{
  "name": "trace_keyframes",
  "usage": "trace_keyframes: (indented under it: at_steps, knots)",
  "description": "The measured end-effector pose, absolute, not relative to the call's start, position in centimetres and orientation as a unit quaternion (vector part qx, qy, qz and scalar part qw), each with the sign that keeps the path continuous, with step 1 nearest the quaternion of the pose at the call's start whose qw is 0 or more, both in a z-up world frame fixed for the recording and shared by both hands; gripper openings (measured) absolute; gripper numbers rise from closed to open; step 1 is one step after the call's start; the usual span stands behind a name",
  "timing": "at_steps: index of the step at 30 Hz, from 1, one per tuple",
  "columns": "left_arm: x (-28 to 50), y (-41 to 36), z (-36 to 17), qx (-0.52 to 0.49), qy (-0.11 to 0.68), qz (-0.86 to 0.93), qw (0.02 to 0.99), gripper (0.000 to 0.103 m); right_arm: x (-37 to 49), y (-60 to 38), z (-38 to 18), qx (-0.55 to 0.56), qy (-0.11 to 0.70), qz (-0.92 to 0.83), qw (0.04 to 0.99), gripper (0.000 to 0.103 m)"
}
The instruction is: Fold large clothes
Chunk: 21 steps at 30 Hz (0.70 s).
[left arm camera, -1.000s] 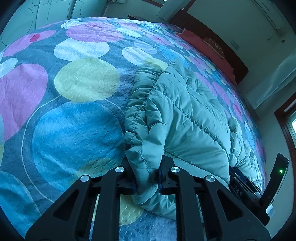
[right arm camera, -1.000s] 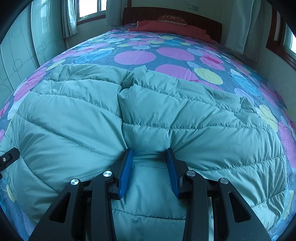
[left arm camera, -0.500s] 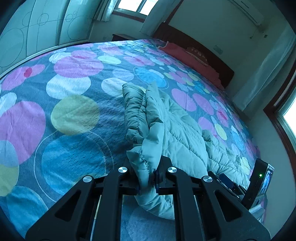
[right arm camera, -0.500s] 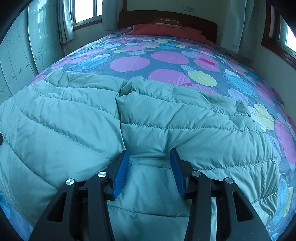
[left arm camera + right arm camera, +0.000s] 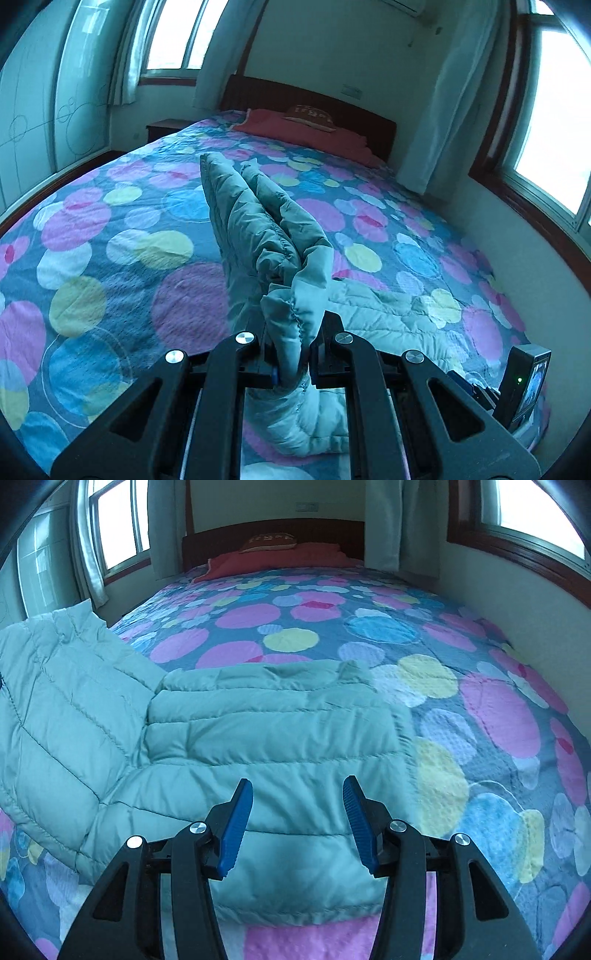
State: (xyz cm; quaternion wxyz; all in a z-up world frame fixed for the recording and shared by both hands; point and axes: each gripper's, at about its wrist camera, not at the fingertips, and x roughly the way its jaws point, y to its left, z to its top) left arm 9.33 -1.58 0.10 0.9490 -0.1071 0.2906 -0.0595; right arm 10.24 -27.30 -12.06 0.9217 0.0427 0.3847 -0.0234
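Note:
A pale green quilted puffer jacket lies on the bed. My left gripper is shut on a bunched edge of the jacket and holds that side lifted upright above the bed. In the right wrist view the lifted part stands at the left while the rest lies flat. My right gripper is open and empty, its blue pads just above the jacket's near part.
The bed has a quilt with coloured circles. A red pillow and dark headboard are at the far end. Windows and curtains line both sides. The right gripper's body shows at the lower right of the left wrist view.
My left gripper has raised the jacket's side, so it now stands upright. My right gripper has opened wider and pulled back from the fabric.

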Motion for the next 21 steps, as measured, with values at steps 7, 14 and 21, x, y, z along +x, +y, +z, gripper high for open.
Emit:
trace_keyframes:
  at_steps: [7,14,21]
  knots:
    - [9.7,-11.2,-1.5,-0.035,0.307,-0.120,0.944,0.010,8.2,-34.4,-13.2,0.084,0.394,-0.081,0.911,0.051]
    - [10.1,-18.1,-6.4,0.015,0.362,-0.155,0.919,0.010,7.0,-39.0,-15.0,0.123,0.411,-0.113,0.896,0.051]
    - [9.6,-21.5,-11.2,0.053,0.397,-0.169,0.901,0.010,7.3,-41.2,-17.0,0.154,0.430,-0.123,0.881,0.051]
